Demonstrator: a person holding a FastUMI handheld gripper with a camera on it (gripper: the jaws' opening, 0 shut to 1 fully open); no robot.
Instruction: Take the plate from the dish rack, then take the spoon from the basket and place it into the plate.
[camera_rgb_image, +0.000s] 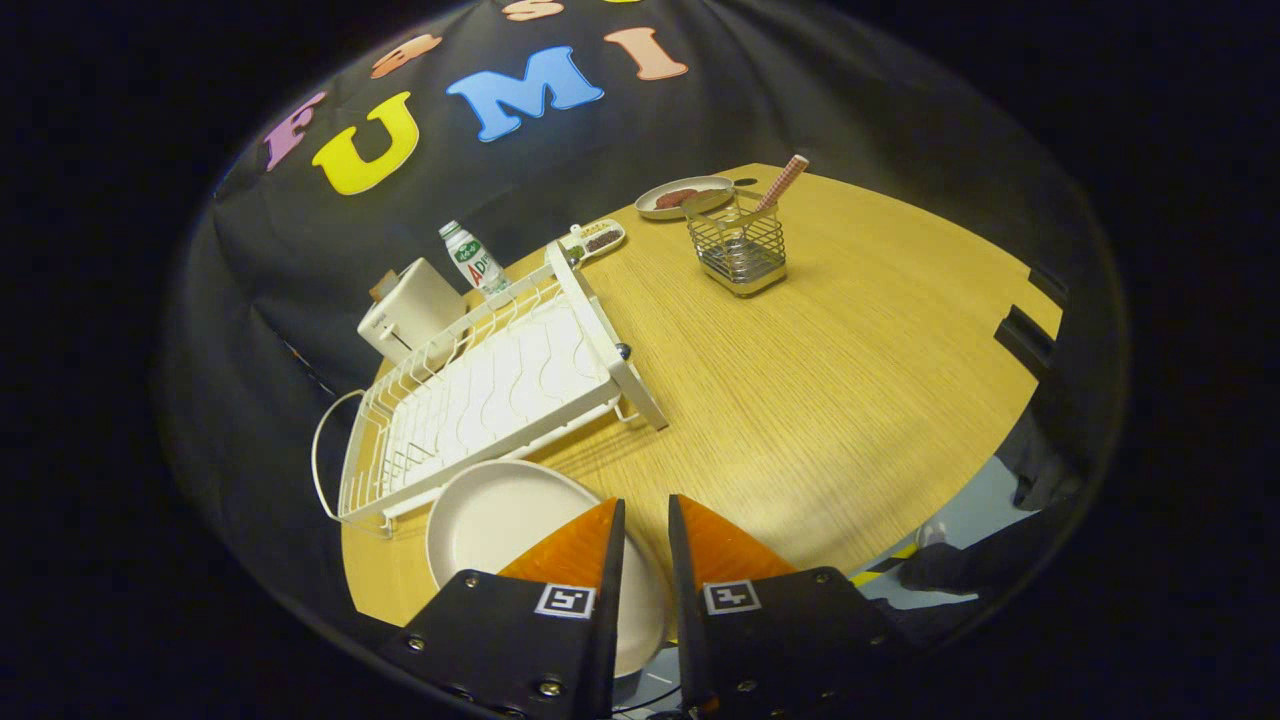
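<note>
A round cream plate (500, 525) hangs low over the near corner of the wooden table (850, 380), just in front of the white dish rack (490, 390), which holds nothing. My gripper (646, 502) is nearly closed, its fingers pinching the plate's right rim, which shows in the narrow gap between them. Far beyond the fingers stands a wire basket (738, 250). The spoon (785, 180) leans in it, its checked handle sticking out at the upper right.
Behind the rack stand a white box-shaped appliance (410, 310) and a small bottle (475, 258). A small oblong dish (600, 238) and a saucer with something reddish-brown (685, 197) lie at the table's far edge, behind the basket. Floor shows past the table's near right edge.
</note>
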